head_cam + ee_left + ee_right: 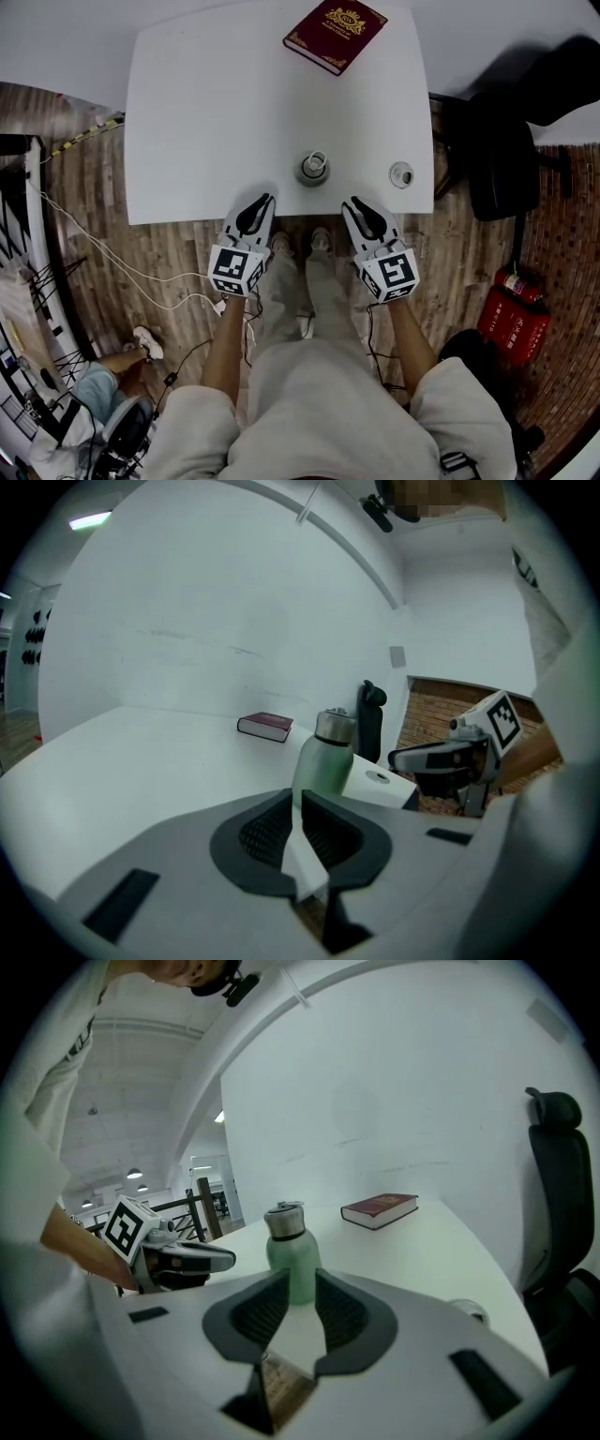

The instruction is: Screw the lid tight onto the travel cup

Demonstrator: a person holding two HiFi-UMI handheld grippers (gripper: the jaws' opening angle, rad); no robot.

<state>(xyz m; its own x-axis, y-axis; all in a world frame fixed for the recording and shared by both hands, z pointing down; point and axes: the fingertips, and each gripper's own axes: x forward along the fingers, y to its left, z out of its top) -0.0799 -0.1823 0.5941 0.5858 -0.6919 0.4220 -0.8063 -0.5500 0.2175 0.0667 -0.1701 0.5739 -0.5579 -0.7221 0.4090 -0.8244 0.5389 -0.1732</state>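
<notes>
A green travel cup [314, 169] with a steel neck stands upright near the front edge of the white table [206, 112]. A small round lid [401, 174] lies flat to its right, near the table's corner. My left gripper [265, 200] hangs at the table's front edge, left of the cup, shut and empty. My right gripper [352, 202] hangs on the cup's other side, its jaws slightly parted with nothing between them. The cup [325, 757] shows just past the jaws in the left gripper view, and the cup [289, 1251] stands straight ahead in the right gripper view.
A dark red book [336, 34] lies at the table's far edge. A black office chair [516, 150] stands right of the table, and a red fire extinguisher [514, 314] rests on the wooden floor beyond it. Cables and another person's legs are at the lower left.
</notes>
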